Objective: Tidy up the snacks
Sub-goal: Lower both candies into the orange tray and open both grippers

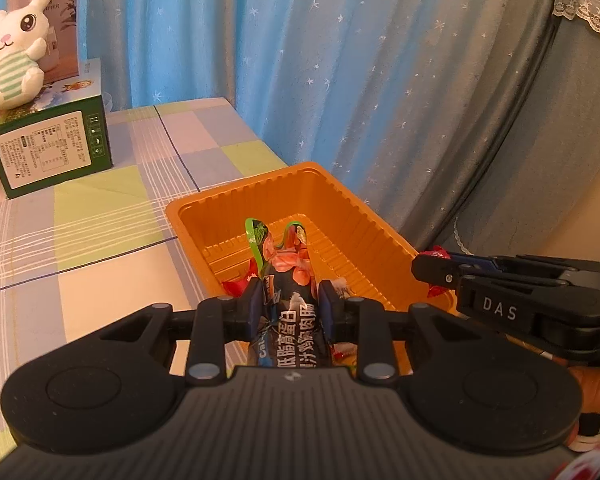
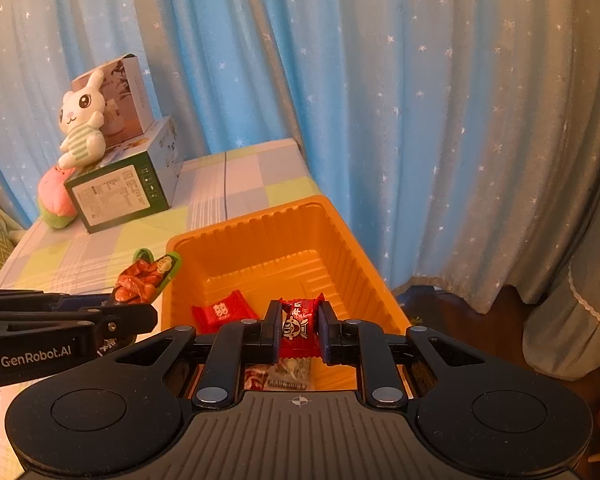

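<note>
An orange plastic tray [image 1: 352, 200] [image 2: 284, 216] sits at the table's right edge. My left gripper [image 1: 290, 300] is shut on a dark snack pouch [image 1: 292, 312] with a green-edged, pink-printed top, held over the tray's near left side; the pouch [image 2: 140, 280] also shows in the right wrist view, left of the tray wall. My right gripper [image 2: 299, 322] is shut on a small red candy packet [image 2: 298, 324] above the tray's near end. A red packet [image 2: 224, 312] lies on the tray floor. More wrapped snacks [image 2: 280, 374] show under the right gripper.
A green carton [image 1: 52, 148] [image 2: 120, 192] with a plush rabbit [image 1: 16, 64] [image 2: 82, 120] and a smaller box on it stands at the table's far left. A pink and green plush [image 2: 56, 200] leans beside it. Blue star-print curtains hang close behind the checked tablecloth [image 1: 100, 208].
</note>
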A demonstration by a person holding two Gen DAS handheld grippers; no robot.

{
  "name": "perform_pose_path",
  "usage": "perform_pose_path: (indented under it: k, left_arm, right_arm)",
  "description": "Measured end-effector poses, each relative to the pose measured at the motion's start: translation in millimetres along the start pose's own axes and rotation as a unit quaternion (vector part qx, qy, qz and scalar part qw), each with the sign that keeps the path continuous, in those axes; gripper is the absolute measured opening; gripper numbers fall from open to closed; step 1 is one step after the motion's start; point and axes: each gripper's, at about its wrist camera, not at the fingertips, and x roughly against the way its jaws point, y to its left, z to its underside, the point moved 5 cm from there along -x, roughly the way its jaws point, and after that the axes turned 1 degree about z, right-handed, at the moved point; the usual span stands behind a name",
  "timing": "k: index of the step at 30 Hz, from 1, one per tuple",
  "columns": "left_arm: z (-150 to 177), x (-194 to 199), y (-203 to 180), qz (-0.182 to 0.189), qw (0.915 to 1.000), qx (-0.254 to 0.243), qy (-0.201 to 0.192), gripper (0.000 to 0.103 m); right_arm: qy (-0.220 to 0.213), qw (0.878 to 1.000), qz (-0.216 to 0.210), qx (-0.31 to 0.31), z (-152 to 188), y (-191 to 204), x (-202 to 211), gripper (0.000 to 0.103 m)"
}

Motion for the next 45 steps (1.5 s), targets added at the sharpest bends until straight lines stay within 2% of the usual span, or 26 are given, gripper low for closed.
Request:
perform_pose_path:
  k: [22, 35, 38, 45]
  left_arm:
    - [-14.5, -40.1, 7.5, 0.012, 0.9995, 0.02, 0.022, 0.026]
    - [-18.7, -46.7, 5.5, 0.012, 0.9994, 0.026, 0.019, 0.027]
    - [-19.4, -47.8, 8.1, 0.012, 0.9993, 0.031, 0.016, 0.033]
    - [-11.7, -38.9, 20.9, 0.005, 0.9992, 0.038, 0.015, 0.033]
  right_arm:
    - [0.015, 1.0, -0.003, -0.006, -9.9, -5.1, -27.8, 0.019]
    - [0.014, 1.0, 0.0, -0.009, -11.9, -8.1, -28.3, 0.019]
    - [0.014, 1.0, 0.0, -0.009, -11.6, -9.2, -27.5, 0.019]
    - [0.018, 1.0, 0.001, -0.013, -8.4, -10.5, -27.4, 0.019]
